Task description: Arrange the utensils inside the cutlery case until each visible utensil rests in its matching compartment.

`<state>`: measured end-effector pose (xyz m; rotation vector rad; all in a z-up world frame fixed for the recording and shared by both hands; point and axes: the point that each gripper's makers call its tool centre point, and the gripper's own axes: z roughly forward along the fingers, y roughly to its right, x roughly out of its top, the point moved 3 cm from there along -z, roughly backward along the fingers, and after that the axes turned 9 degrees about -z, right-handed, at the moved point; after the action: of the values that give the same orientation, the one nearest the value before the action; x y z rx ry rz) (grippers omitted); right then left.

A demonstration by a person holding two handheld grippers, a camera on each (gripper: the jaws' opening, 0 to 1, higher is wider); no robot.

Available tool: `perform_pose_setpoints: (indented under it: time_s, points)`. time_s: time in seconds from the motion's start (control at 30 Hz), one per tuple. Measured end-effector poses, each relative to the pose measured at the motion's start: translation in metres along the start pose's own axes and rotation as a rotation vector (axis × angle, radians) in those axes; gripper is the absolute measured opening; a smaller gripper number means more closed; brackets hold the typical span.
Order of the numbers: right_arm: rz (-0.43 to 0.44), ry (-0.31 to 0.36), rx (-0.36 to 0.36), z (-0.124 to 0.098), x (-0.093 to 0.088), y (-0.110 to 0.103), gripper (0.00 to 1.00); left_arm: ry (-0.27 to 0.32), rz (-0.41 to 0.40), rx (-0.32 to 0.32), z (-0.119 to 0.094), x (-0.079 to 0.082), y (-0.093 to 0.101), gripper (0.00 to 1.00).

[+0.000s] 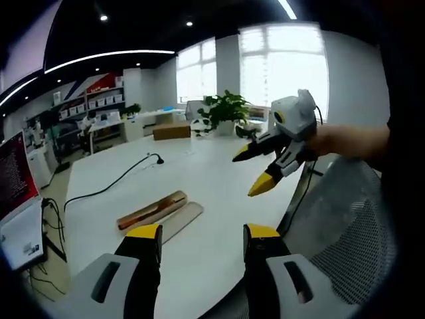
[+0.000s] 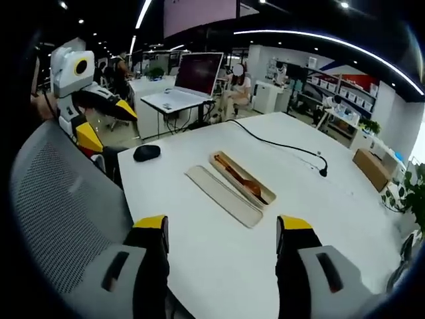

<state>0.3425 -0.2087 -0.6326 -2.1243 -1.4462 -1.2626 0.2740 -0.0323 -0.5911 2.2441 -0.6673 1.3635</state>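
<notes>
Right gripper view, both claws (image 2: 222, 234) (image 1: 200, 240) wide open, empty, cutlery case (image 2: 242, 179) open on table (image 2: 332, 219).

Table (image 2: 219, 246): white, plain top. Case (image 2: 243, 179): beige tray, holding brown wooden utensils (image 2: 240, 177). Lid (image 2: 222, 195): pale beige, plain. Left gripper (image 1: 200, 240): black jaws with yellow tips, grey housing behind. Right gripper (image 2: 222, 232): the same black, yellow and grey; seen from the left gripper view its body is white-grey with a yellow ring. Chair (image 2: 60, 212): grey mesh back, fine dotted weave. Mouse (image 2: 147, 152): black. Cable (image 2: 279, 145): black, across the white top. Laptop (image 2: 189, 81): silver, screen dark red. Plant (image 1: 224, 107): green leaves. Box (image 2: 372, 167): brown cardboard. Ceiling (image 2: 279, 13): black with white strip lights.
</notes>
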Motion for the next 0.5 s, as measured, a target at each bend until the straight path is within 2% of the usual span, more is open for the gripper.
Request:
perform_pose_setpoints:
  time_s: [0.1,0.23,0.5]
  points:
    - [-0.038,-0.028,0.0,0.0033,-0.0041,-0.0011,0.67,-0.019,-0.027,-0.01,0.0009,-0.0046,-0.0005,0.51]
    - [-0.05,-0.021,0.0,0.0044,-0.003,0.0002,0.68,0.007,-0.036,-0.001,-0.0011,-0.0007,-0.0017,0.52]
    - [-0.059,-0.031,-0.028,0.0018,-0.008,0.0048,0.69,-0.006,0.0,-0.024,0.0017,-0.0023,0.0064,0.52]
